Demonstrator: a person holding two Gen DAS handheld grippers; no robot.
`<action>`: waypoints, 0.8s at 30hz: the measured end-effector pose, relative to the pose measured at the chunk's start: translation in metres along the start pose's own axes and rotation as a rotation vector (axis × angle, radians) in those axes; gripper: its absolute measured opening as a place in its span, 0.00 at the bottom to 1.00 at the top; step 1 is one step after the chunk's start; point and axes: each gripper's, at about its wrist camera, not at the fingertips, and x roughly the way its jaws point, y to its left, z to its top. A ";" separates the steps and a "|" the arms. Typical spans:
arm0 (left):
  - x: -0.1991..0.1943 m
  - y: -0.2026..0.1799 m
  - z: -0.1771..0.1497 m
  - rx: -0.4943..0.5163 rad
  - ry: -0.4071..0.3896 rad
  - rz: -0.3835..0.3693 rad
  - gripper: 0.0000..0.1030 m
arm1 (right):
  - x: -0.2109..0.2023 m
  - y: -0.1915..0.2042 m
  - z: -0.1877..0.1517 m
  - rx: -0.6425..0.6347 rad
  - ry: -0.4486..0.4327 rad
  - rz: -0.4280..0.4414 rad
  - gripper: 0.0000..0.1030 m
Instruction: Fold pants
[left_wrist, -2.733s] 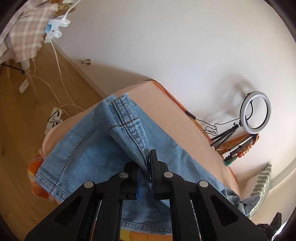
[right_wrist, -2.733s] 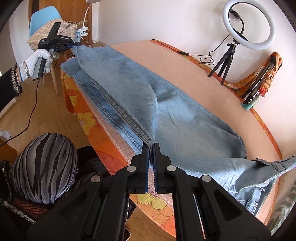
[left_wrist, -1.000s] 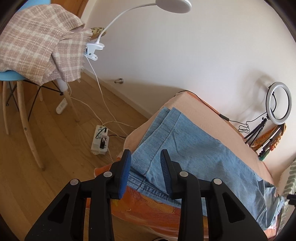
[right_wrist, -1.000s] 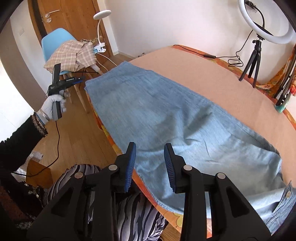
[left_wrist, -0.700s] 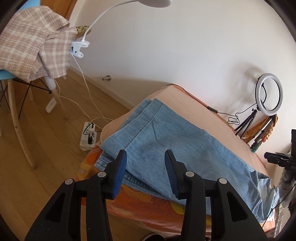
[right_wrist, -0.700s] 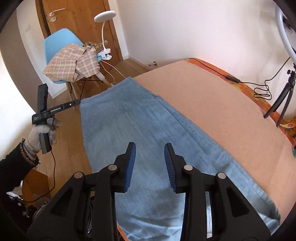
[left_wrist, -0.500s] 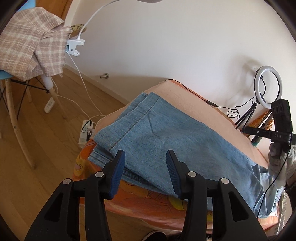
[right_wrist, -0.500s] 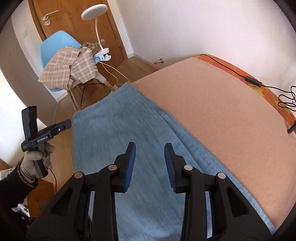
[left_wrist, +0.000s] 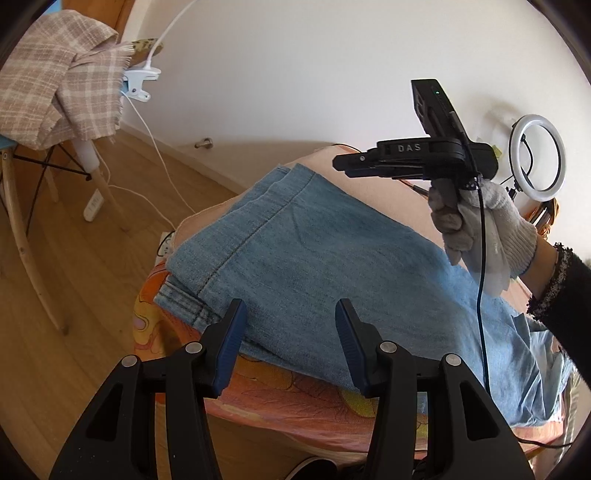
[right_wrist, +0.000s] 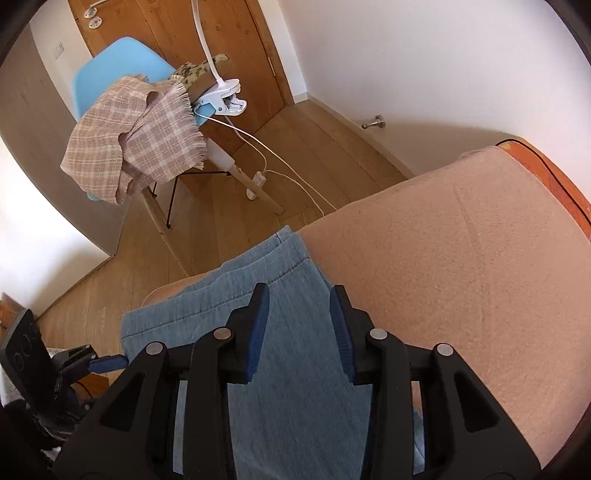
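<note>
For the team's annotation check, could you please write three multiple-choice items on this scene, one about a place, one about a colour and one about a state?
1. Where does the beige checked cloth lie?
A. draped over the light blue plastic chair
B. on the peach table cover
C. on the wooden floor

2. What colour are the pads of the left gripper?
A. red
B. blue
C. white

3. How does the right gripper stand over the folded light blue denim pants?
A. shut on the hem
B. shut on the white lamp cable
C. open, holding nothing

Answers: 1 A, since the cloth hangs over the chair's seat and back. 2 B, since both pads show dark blue. 3 C, since there is a clear gap between its jaws, with the denim lying flat below them.
</note>
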 end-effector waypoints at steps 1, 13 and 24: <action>0.001 0.001 0.000 -0.001 0.001 -0.003 0.47 | 0.011 0.000 0.006 0.002 0.007 0.005 0.38; -0.001 0.007 -0.002 -0.016 -0.007 -0.043 0.47 | 0.034 0.009 0.022 -0.056 0.001 0.008 0.02; -0.001 0.009 0.000 -0.025 -0.010 -0.055 0.47 | 0.049 0.008 0.030 -0.059 0.055 -0.042 0.43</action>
